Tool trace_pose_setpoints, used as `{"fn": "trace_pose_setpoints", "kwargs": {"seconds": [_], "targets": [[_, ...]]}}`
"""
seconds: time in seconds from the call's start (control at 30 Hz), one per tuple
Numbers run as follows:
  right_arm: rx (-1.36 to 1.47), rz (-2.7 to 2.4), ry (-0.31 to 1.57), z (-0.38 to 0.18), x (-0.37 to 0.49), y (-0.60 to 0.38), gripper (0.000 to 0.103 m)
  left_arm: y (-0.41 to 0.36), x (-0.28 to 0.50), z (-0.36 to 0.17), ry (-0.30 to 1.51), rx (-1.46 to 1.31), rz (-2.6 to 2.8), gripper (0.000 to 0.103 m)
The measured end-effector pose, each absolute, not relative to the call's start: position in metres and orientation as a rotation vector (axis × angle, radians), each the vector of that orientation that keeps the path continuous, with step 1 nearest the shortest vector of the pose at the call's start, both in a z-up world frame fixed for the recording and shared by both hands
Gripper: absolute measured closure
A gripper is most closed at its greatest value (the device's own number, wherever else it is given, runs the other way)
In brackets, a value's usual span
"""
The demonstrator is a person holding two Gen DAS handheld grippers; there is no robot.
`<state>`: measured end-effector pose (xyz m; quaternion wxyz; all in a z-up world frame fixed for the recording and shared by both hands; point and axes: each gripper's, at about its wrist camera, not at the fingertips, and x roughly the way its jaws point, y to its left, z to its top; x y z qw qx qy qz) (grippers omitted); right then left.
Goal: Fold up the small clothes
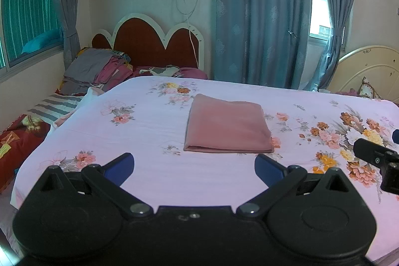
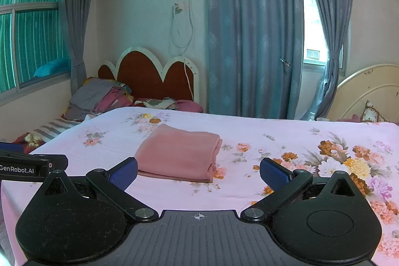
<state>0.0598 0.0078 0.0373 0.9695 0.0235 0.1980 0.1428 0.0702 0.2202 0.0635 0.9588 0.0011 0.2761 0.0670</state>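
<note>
A pink cloth (image 1: pixel 227 125) lies folded into a neat rectangle on the floral bedsheet (image 1: pixel 149 126). In the right wrist view the same pink cloth (image 2: pixel 180 153) sits left of centre, its layered edge facing right. My left gripper (image 1: pixel 194 166) hovers just short of the cloth's near edge, open, nothing between its blue pads. My right gripper (image 2: pixel 198 172) is also open and empty, held above the sheet (image 2: pixel 274 141) near the cloth's front right corner. Each gripper shows at the edge of the other's view: the right gripper's body (image 1: pixel 379 161) and the left gripper's body (image 2: pixel 27 166).
A pile of folded clothes (image 1: pixel 97 69) rests at the back left by a red headboard (image 1: pixel 149 41). A second bed with striped and red bedding (image 1: pixel 37 121) lies to the left. Blue curtains (image 1: pixel 261 16) hang behind. A cream headboard (image 1: pixel 369 71) stands at right.
</note>
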Motion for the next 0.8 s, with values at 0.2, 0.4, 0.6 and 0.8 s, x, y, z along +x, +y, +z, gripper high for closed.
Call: {"fn": "trace_pose_setpoints", "kwargs": {"seconds": [0.2, 0.4, 0.6, 0.8], "targets": [[0.048, 0.29, 0.404, 0.036, 0.061, 0.01, 0.0, 0.221, 0.072, 0.063, 0.561, 0.003, 0.136, 0.0], [0.051, 0.29, 0.411, 0.034, 0.064, 0.013, 0.0, 0.222, 0.075, 0.061, 0.568, 0.001, 0.132, 0.0], [0.051, 0.292, 0.42, 0.031, 0.071, 0.013, 0.0, 0.226, 0.083, 0.057, 0.582, -0.003, 0.125, 0.0], [0.053, 0.285, 0.426, 0.029, 0.08, 0.012, 0.0, 0.226, 0.089, 0.056, 0.585, -0.004, 0.117, 0.0]]}}
